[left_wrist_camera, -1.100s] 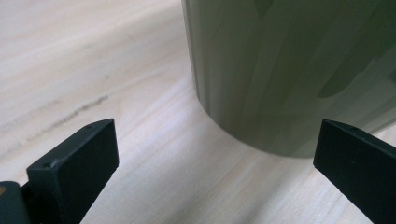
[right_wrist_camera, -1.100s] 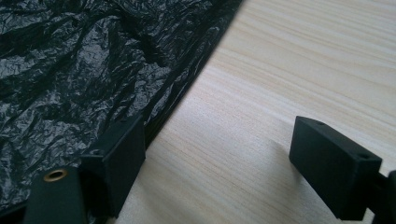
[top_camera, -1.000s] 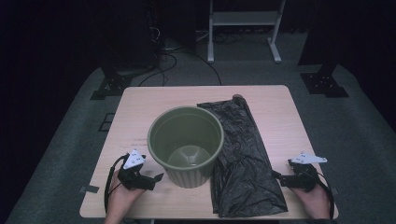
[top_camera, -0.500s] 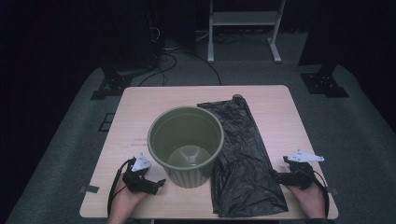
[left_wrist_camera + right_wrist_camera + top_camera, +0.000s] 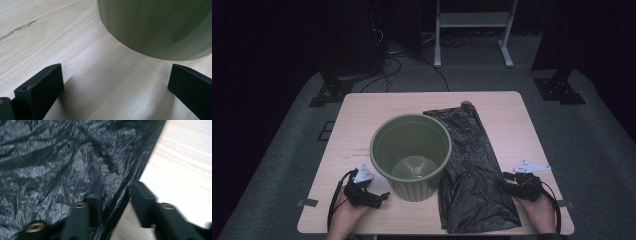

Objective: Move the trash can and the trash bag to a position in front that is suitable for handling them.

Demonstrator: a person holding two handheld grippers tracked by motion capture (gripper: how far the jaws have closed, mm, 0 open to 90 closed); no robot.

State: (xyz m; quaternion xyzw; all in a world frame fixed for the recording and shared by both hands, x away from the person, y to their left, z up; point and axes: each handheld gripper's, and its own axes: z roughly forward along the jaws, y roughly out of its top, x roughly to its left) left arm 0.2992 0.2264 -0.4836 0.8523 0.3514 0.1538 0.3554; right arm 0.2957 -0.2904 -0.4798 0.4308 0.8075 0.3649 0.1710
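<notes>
An olive-green plastic bin [image 5: 411,150] stands upright and empty in the middle of the wooden table [image 5: 362,115]. A crumpled black bin bag [image 5: 467,165] lies flat to its right. My left gripper [image 5: 382,196] rests on the table at the bin's near-left foot. Its jaws are open wide, with bare wood between them and the bin's wall [image 5: 155,25] just ahead of the left gripper [image 5: 115,87]. My right gripper [image 5: 504,182] lies at the bag's right edge. Its jaws have just been closing and straddle the bag's edge [image 5: 50,157]; a gap still shows between them at the right gripper [image 5: 113,192].
Bare table top [image 5: 185,170] lies right of the bag, and more [image 5: 50,37] left of the bin. Behind the table, on the dark floor, are cables [image 5: 397,60], a white stand [image 5: 472,30] and black stand feet [image 5: 559,90].
Both hands keep about the same places. The bin and the bag have not moved.
</notes>
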